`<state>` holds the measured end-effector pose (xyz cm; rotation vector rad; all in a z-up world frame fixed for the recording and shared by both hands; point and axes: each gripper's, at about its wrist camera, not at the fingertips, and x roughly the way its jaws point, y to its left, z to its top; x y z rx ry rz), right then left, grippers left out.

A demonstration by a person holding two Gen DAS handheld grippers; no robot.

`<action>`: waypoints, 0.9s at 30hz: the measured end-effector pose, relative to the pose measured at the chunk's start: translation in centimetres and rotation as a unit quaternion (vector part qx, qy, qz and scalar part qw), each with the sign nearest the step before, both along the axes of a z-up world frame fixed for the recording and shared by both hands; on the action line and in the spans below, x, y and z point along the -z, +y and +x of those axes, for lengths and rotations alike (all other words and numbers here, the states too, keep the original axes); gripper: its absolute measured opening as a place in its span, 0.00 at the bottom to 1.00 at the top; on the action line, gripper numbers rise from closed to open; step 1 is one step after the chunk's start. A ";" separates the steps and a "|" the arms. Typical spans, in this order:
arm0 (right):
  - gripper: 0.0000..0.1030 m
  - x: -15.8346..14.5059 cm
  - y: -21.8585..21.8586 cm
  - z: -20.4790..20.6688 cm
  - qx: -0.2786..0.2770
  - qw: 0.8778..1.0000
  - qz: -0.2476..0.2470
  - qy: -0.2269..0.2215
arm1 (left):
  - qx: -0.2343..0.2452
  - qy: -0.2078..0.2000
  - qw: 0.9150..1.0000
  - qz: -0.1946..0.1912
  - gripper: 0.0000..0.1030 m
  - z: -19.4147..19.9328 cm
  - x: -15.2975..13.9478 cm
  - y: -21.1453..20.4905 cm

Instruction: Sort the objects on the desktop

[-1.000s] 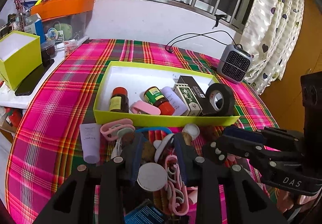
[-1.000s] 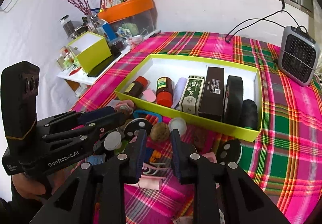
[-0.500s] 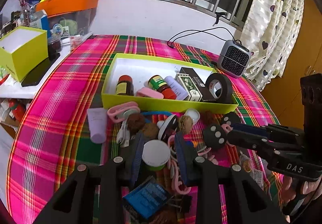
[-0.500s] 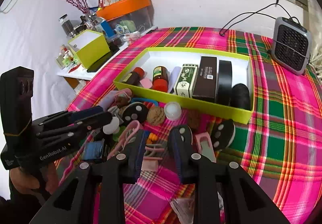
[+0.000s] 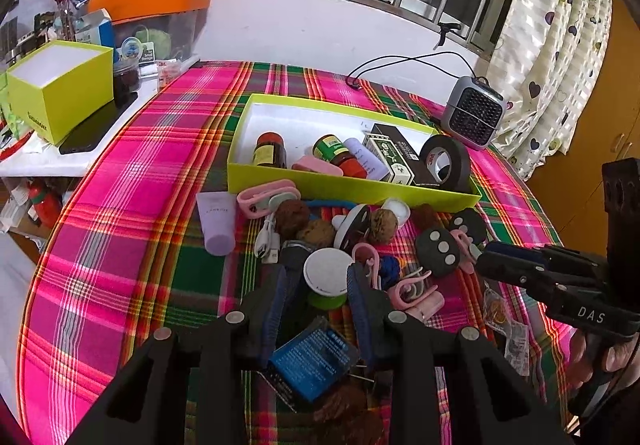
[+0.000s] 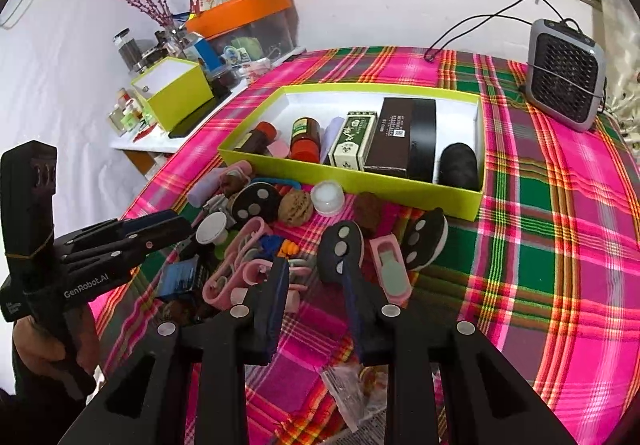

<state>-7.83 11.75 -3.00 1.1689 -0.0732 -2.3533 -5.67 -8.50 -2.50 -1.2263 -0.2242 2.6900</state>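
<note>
Left tool point(image 5: 318, 291) and right tool point(image 6: 316, 277) angle downward, jaws parted, apparently gripping nothing.

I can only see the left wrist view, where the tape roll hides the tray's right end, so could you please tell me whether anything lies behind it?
Observer: Yes, a black cylinder lies at that end of the green tray, right beside the tape roll.
Operator: Thank you; is the right gripper holding anything?
Observer: No, the right gripper is open, with only cloth and pink clips showing between its fingers.
Operator: Is my left gripper around the white-lidded jar?
Observer: Seen from the side, the left gripper seems to stop just short of the white-lidded jar.
</note>
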 end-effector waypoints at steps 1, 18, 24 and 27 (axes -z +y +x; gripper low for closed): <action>0.28 0.1 0.2 0.1 0.001 1.000 0.000 -0.001 | 0.000 -0.001 1.000 0.000 0.31 0.1 0.0 0.0; 0.28 0.8 1.9 0.7 0.014 1.000 0.001 -0.010 | 0.008 -0.006 1.000 -0.005 0.32 1.3 0.5 -0.2; 0.28 1.0 2.0 0.6 0.016 1.000 0.004 -0.010 | 0.022 -0.003 1.000 -0.003 0.32 1.1 0.4 0.6; 0.28 1.1 2.2 0.4 0.021 1.000 0.005 -0.011 | 0.026 -0.004 1.000 -0.004 0.32 0.9 0.6 0.9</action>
